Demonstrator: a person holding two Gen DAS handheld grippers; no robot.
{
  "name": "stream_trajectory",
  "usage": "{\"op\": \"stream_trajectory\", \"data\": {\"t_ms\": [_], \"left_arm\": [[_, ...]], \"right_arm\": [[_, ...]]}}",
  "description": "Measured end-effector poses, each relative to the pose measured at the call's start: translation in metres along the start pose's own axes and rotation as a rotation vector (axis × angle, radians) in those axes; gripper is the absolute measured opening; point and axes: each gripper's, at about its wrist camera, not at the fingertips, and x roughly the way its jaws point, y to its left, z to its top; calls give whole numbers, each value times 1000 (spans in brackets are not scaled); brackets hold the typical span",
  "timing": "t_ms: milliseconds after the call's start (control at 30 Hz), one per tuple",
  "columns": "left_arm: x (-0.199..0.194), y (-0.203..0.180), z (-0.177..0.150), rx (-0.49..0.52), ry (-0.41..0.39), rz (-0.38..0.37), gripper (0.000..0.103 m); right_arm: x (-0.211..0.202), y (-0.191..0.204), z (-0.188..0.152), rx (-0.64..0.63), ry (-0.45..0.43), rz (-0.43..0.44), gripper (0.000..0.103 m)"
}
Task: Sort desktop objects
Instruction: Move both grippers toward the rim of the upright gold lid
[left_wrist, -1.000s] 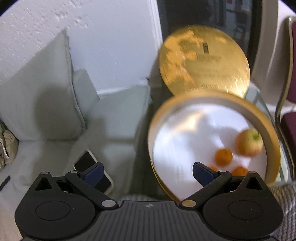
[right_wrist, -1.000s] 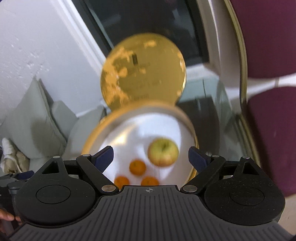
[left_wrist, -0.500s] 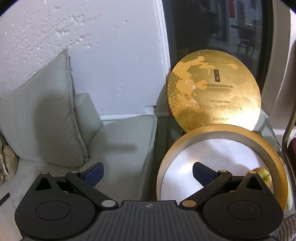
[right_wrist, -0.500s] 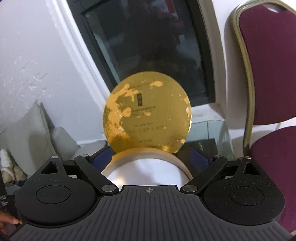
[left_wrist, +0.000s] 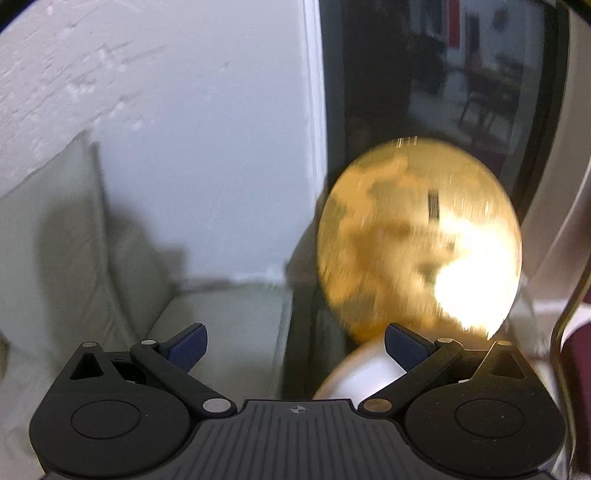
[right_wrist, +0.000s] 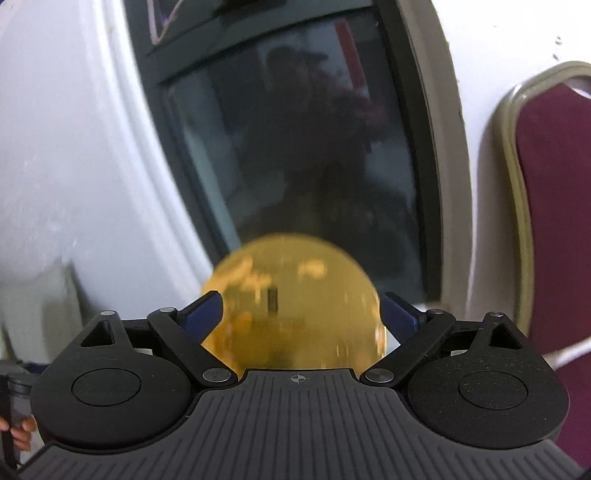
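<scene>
A round gold lid (left_wrist: 417, 240) stands on edge against the dark window, blurred in the left wrist view, with a bright glare on its lower right. Just below it shows a sliver of the round white-lined box (left_wrist: 360, 373). My left gripper (left_wrist: 295, 347) is open with nothing between its blue fingers; it is raised and aimed to the left of the lid. In the right wrist view the same gold lid (right_wrist: 291, 306) appears low, framed between the spread fingers of my open right gripper (right_wrist: 301, 310), well beyond them. The fruit in the box is hidden.
A grey sofa with a cushion (left_wrist: 66, 251) stands on the left against a white wall. A maroon chair with a metal frame (right_wrist: 546, 206) is at the right. A dark window (right_wrist: 314, 147) fills the back. A person's fingers (right_wrist: 18, 432) show at the lower left.
Both grippers have tilted upward and pulled back. The box and its fruit have dropped out of sight and the gold lid has slid lower in both views.
</scene>
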Motion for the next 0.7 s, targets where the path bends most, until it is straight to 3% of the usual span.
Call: {"op": "stream_trajectory", "data": {"t_ms": [167,367,567,700], "left_arm": [[83,-7,21,-24,-16,-50,102],[177,-10,4,-122,1,-126,102],[227,-4,-14,-252,-35,-148,102],[240,-6,-19,-256,-59,-193,102]], "right_arm": [[80,-18,0,5,-39,-45,100],[173,-42,-39,-22,10,-70,100],[228,-74,-70,47,49,-88,100],[243,-80,-83,61,39,-39,100]]}}
